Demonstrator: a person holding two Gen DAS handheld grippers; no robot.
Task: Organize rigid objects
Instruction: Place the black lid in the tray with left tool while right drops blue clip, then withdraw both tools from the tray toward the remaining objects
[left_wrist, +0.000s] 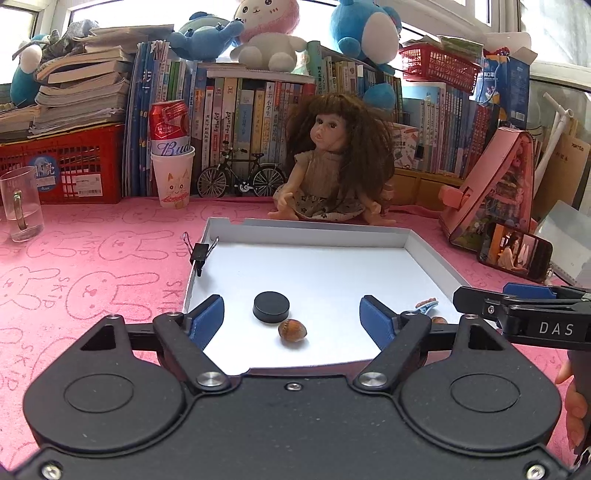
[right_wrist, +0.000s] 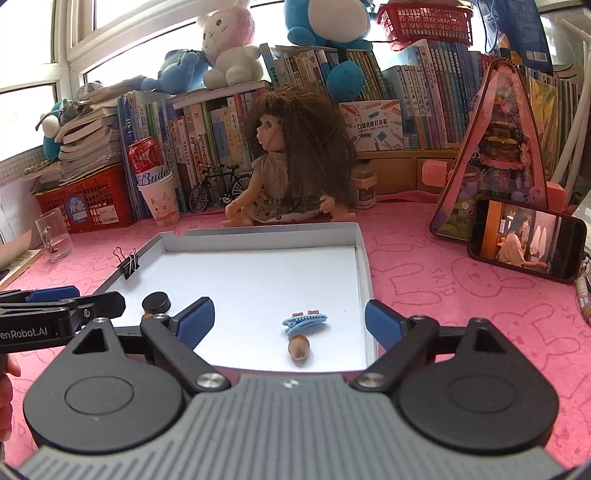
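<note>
A shallow white box lid (left_wrist: 314, 225) (right_wrist: 258, 236) lies on the pink cloth. In it lie a black round disc (left_wrist: 271, 306) (right_wrist: 156, 301), a brown hazelnut (left_wrist: 292, 329), a second hazelnut (right_wrist: 298, 346) and a blue hair clip (right_wrist: 305, 320) (left_wrist: 426, 305). A black binder clip (left_wrist: 199, 254) (right_wrist: 129, 264) grips the lid's left wall. My left gripper (left_wrist: 291, 319) is open over the lid's near edge, with the disc and one hazelnut between its fingers. My right gripper (right_wrist: 288, 321) is open, with the hair clip and the other hazelnut between its fingers.
A doll (left_wrist: 332, 158) (right_wrist: 291, 162) sits just behind the lid. A phone (right_wrist: 524, 242) and a pink toy house (right_wrist: 495, 147) stand at the right. A glass mug (left_wrist: 20, 206), a paper cup with a can (left_wrist: 173, 177), a toy bicycle (left_wrist: 240, 177), books and red baskets line the back.
</note>
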